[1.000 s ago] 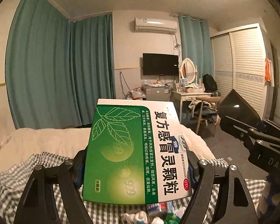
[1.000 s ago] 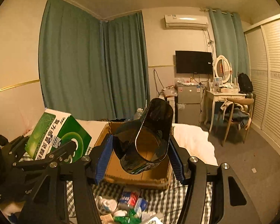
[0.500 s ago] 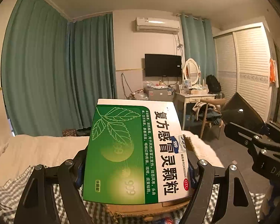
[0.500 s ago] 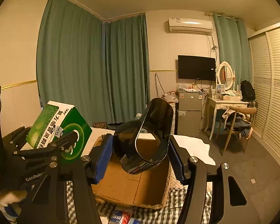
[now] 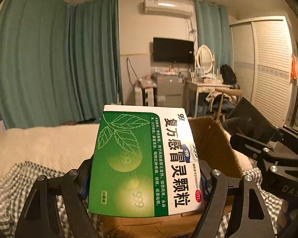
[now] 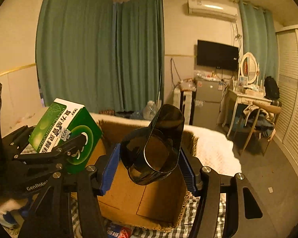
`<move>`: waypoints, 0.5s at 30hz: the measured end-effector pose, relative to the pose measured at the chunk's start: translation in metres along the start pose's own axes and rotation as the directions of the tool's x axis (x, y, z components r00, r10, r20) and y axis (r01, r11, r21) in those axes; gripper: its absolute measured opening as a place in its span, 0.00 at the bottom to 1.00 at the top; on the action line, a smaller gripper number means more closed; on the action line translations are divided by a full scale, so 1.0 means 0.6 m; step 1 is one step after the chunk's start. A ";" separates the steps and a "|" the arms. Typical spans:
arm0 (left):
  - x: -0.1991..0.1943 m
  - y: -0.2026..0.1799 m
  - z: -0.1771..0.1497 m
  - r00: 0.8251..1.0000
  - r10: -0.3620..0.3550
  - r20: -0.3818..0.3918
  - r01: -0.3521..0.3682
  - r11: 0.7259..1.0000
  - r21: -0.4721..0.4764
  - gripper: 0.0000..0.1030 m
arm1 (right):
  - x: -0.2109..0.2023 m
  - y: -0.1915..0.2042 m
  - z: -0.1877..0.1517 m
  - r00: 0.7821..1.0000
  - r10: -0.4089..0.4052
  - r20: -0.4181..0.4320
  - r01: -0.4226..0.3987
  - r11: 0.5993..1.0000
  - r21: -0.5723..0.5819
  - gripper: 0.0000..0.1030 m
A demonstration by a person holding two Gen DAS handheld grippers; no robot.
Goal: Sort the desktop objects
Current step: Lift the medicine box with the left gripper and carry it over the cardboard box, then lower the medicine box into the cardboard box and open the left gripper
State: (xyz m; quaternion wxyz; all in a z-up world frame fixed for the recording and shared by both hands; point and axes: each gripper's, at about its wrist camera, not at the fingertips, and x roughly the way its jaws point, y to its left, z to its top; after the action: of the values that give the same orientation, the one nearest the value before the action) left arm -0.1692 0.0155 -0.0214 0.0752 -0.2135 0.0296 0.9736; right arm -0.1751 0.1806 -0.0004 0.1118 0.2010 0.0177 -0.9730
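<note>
A green and white medicine box (image 5: 145, 162) stands upright between the pads of my left gripper (image 5: 145, 180), which is shut on its sides. It hangs over the near left part of an open cardboard box (image 5: 214, 142). In the right wrist view my right gripper (image 6: 148, 170) is shut on a dark translucent cup (image 6: 159, 144), tilted with its mouth facing me, above the inside of the cardboard box (image 6: 129, 198). The medicine box (image 6: 63, 125) and the left gripper (image 6: 49, 154) show at the left, close beside the cup. The cup (image 5: 248, 117) shows at the right of the left wrist view.
The cardboard box rests on a grey checked cloth (image 5: 10, 188) over a bed with a cream blanket (image 5: 49, 142). Small packets (image 6: 119, 232) lie at the box's near edge. Beyond the bed are teal curtains (image 6: 89, 59), a small fridge (image 6: 206, 99), a dressing table and a chair (image 6: 256, 117).
Both grippers have moved forward and down with their loads. The cardboard box has come from ahead to right beneath them. The loose packets have slid nearly out of view.
</note>
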 end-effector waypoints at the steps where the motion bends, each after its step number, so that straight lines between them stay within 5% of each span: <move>1: 0.007 0.000 -0.002 1.000 0.000 -0.010 0.000 1.000 -0.006 0.78 | 0.012 0.000 -0.006 1.000 -0.001 -0.009 0.001 1.000 -0.004 0.56; 15: 0.100 -0.005 -0.064 0.981 -0.007 -0.196 0.005 1.000 -0.011 0.79 | 0.132 -0.023 -0.081 0.979 0.028 -0.204 -0.021 0.999 0.033 0.56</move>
State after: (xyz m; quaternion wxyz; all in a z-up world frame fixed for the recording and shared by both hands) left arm -0.2070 0.0228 -0.0815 0.0739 -0.3087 0.0313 0.9478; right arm -0.2299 0.1813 -0.0764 0.1182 0.3017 0.0115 -0.9460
